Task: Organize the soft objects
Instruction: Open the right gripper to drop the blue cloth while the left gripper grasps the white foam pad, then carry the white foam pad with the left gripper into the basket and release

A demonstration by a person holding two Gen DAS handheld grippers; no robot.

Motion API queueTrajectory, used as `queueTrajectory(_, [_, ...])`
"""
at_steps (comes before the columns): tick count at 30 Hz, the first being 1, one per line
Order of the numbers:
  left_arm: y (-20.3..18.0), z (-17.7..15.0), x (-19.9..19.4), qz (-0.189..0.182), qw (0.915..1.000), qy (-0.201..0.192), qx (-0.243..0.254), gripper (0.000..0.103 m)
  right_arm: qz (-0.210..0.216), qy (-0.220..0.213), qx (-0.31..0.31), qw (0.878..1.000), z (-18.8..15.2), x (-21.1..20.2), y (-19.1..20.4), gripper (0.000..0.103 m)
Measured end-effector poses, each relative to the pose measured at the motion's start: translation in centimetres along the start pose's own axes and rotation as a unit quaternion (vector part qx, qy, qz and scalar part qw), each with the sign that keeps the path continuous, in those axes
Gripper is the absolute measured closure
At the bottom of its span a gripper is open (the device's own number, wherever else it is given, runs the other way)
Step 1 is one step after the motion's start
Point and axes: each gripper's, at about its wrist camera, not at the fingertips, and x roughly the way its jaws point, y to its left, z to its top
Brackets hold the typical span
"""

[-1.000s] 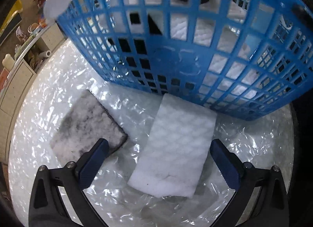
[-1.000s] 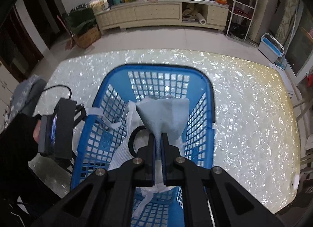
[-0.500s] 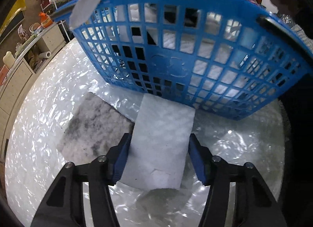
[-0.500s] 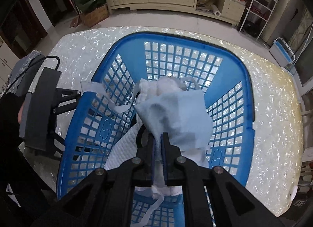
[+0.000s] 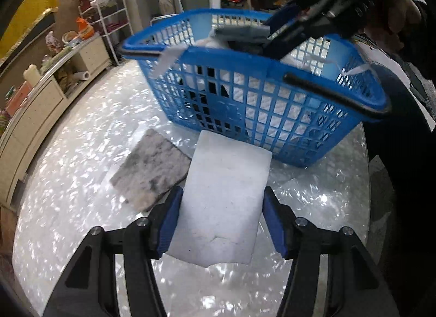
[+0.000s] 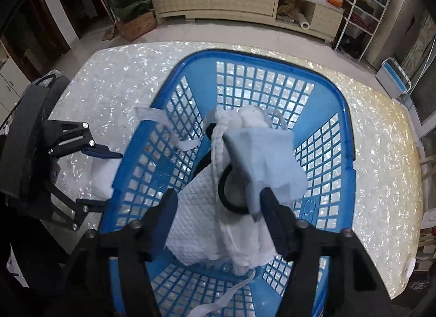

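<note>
A long cream sideboard point(image 6: 245, 3) with drawers stands along the far wall, its top crowded with boxes, jars and packets. A white wire rack point(image 6: 362, 14) stands at its right end. The floor point(image 6: 190, 34) is pale tile. A dark doorway point(image 6: 32, 25) opens on the left.

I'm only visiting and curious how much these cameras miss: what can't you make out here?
- Left wrist view: the table under the white sponge, hidden by the sponge.
- Right wrist view: the basket floor, covered by white cloths and the blue cloth.
- Right wrist view: part of the black ring, behind the blue cloth.
- Right wrist view: items on the sideboard, too small to name.
</note>
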Motion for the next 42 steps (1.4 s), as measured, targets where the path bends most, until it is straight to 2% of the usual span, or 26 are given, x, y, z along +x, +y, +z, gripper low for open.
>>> queueTrajectory(2, [-0.1,-0.2,-1.5,0.01,0.9999,-0.006,-0.006,0.047,0.006,-0.004,0.002,1.0,-0.4,-0.6,0.0,0.031])
queueTrajectory(6, [-0.3,0.4,-4.1,0.027,0.9993,-0.021,-0.016,0.047,0.008,-0.017,0.007,1.0,-1.5,-2.4,-0.2,0.021])
queueTrajectory(9, [-1.2,1.0,-6.5,0.026,0.9988,-0.037,-0.018,0.047,-0.005,-0.027,0.011,1.0,-2.6,-3.5,-0.2,0.018])
queueTrajectory(11, [-2.0,1.5,-7.4,0.03,0.9985,-0.042,-0.017,0.047,-0.013,-0.038,0.019,0.999,-3.2,-4.2,-0.5,0.009])
queueTrajectory(14, [-2.7,2.1,-8.5,0.037,0.9978,-0.052,-0.019,0.047,-0.036,-0.059,0.026,0.997,-4.3,-5.1,-0.9,0.003])
queueTrajectory(17, [-4.0,2.7,-10.1,0.042,0.997,-0.062,-0.017,0.047,-0.055,-0.071,0.022,0.996,-5.4,-5.6,-1.4,0.001])
queueTrajectory(22, [-5.9,4.0,-11.1,0.049,0.9964,-0.069,-0.001,0.047,-0.063,-0.089,0.038,0.993,-6.5,-6.0,-2.4,0.0])
queueTrajectory(30, [-8.3,7.6,-10.9,0.056,0.9958,-0.069,0.023,0.047,-0.052,-0.112,0.065,0.99,-8.0,-6.7,-2.9,0.0])
queueTrajectory(33, [-9.1,9.4,-10.1,0.079,0.9946,-0.062,0.027,0.047,-0.057,-0.117,0.078,0.989,-8.3,-6.9,-3.2,0.0])
queueTrajectory(37, [-9.9,11.3,-8.6,0.059,0.9958,-0.06,0.034,0.047,-0.06,-0.13,0.098,0.985,-9.0,-7.4,-3.9,0.0])
queueTrajectory(42, [-10.2,13.1,-5.5,0.056,0.9969,-0.035,0.042,0.047,-0.067,-0.137,0.11,0.982,-9.3,-7.3,-4.6,0.0])
